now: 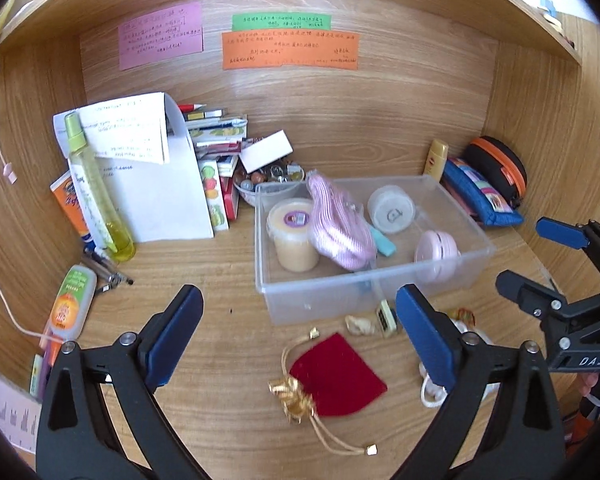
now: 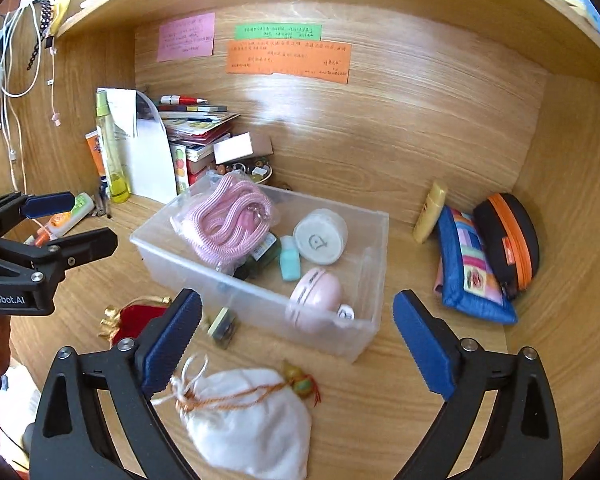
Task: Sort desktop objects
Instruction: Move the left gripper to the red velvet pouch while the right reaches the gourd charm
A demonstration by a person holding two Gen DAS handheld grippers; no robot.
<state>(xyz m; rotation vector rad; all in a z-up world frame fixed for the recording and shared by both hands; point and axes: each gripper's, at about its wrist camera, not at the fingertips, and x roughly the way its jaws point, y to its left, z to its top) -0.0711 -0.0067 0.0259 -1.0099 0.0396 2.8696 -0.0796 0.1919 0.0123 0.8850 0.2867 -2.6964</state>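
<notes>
A clear plastic bin (image 1: 380, 285) (image 2: 260, 300) stands mid-desk. It holds a pink cord bundle (image 1: 336, 220), a yellow tub (image 1: 294, 240), a white round case (image 2: 320, 236), a pink round case (image 2: 314, 300) and a small teal bottle (image 2: 290, 264). In front of it lie a red velvet pouch (image 1: 336, 376) (image 2: 140, 316), a white drawstring pouch (image 2: 252, 420), a shell (image 1: 358, 325) and a small yellowish gadget (image 1: 385, 318) (image 2: 223, 328). My left gripper (image 1: 300, 300) (image 2: 76, 222) hangs open above the red pouch, holding nothing. My right gripper (image 2: 298, 300) (image 1: 532, 258) is open above the white pouch, also holding nothing.
Books, papers (image 1: 156, 184), a green spray bottle (image 1: 96, 192) and a bowl of beads (image 1: 272, 178) crowd the back left. An orange-labelled tube (image 1: 70, 304) lies at the left. A blue pouch (image 2: 472, 268), a black-and-orange case (image 2: 508, 240) and a yellow tube (image 2: 430, 212) sit at the right. Wooden walls enclose the desk.
</notes>
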